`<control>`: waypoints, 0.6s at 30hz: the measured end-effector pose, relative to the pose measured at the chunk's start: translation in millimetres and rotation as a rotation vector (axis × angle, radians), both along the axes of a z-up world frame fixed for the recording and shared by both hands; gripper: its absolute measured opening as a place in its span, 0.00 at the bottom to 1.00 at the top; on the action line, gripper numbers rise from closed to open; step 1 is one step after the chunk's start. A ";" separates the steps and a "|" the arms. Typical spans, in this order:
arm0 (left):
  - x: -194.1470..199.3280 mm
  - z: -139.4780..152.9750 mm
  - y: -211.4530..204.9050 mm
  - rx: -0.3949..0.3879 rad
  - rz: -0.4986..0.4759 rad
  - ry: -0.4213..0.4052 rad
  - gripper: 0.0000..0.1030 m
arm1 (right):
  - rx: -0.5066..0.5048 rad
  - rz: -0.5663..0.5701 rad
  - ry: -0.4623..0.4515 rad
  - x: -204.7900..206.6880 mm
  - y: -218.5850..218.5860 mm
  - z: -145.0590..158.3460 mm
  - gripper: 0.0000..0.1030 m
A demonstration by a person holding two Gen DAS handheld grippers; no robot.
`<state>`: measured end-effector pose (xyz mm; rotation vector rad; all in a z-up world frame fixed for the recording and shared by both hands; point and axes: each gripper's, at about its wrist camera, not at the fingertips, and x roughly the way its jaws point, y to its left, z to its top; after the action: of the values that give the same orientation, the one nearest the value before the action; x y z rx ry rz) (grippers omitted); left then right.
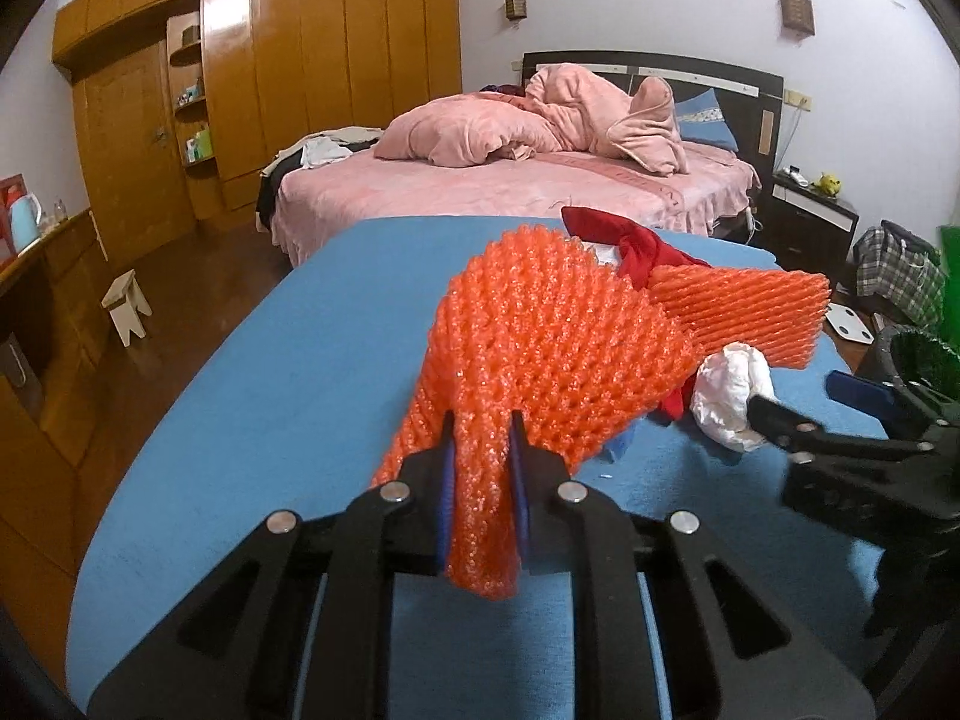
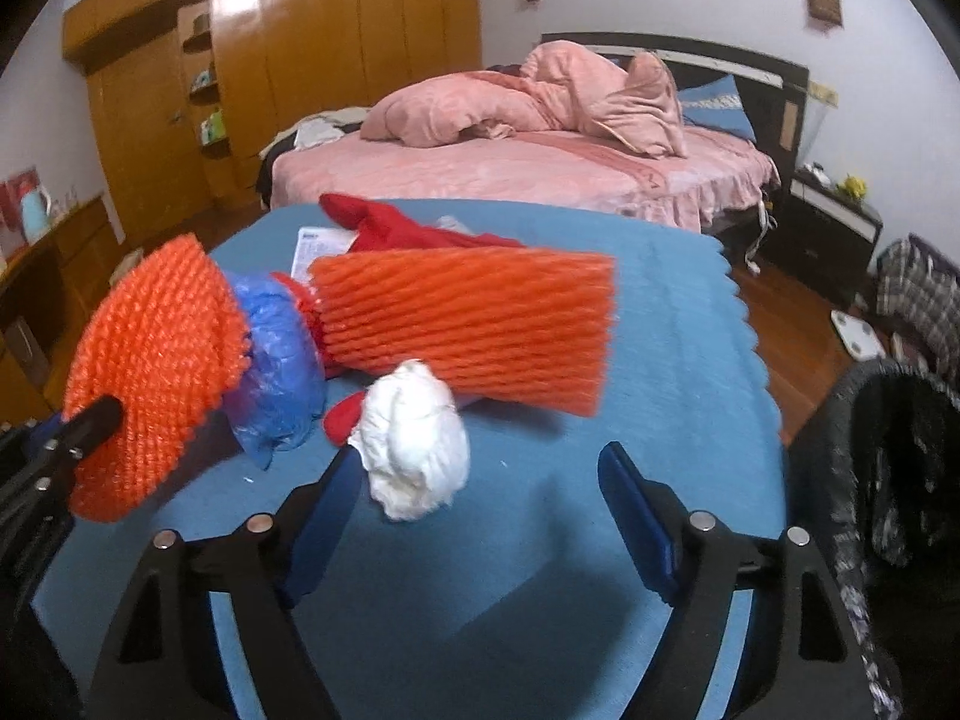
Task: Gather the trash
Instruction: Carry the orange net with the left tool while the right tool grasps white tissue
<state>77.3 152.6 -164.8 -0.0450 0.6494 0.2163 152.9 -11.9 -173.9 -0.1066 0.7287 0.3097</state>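
Note:
My left gripper is shut on an orange foam net sleeve and holds it above the blue cloth-covered table; the sleeve also shows at the left of the right wrist view. A second orange foam net lies on the table, with a crumpled white tissue, a blue plastic bag and a red cloth. My right gripper is open, its jaws either side of the tissue's near edge; it shows at the right of the left wrist view.
A black bin stands at the table's right edge. A printed paper lies under the red cloth. A pink bed is behind the table. A wooden wardrobe and a small stool stand to the left.

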 end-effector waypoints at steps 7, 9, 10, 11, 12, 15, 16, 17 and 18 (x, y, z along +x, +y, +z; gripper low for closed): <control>0.5 -3.8 3.3 -0.006 0.001 0.006 0.14 | -0.023 0.089 0.096 10.1 15.1 -14.5 0.30; 0.8 -3.0 2.9 -0.003 -0.001 0.005 0.14 | -0.034 0.098 0.083 6.9 17.0 -12.9 0.24; 0.4 -2.8 2.5 -0.002 -0.002 0.005 0.14 | -0.034 0.101 0.077 5.6 17.6 -12.0 0.24; 0.6 -2.2 2.3 -0.002 -0.003 0.005 0.14 | -0.029 0.102 0.074 4.4 17.8 -11.5 0.23; 1.1 -1.3 2.3 -0.002 -0.004 0.004 0.14 | -0.021 0.100 0.072 4.1 16.8 -10.3 0.23; 0.8 -0.6 1.8 0.000 -0.005 0.004 0.14 | 0.024 0.091 0.070 -1.3 11.7 -3.5 0.23; -0.8 0.2 1.5 0.000 -0.007 0.002 0.14 | 0.040 0.093 0.069 -2.1 9.1 0.3 0.23; -1.2 1.4 0.3 0.001 -0.008 0.000 0.14 | 0.050 0.096 0.065 -3.7 6.7 3.8 0.23; -2.2 4.6 -0.9 0.002 -0.011 -0.005 0.14 | 0.060 0.097 0.060 -5.5 3.1 7.9 0.23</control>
<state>75.1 151.7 -160.1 -0.0396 0.6445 0.2059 147.3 -8.8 -166.0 -0.0759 0.7743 0.4288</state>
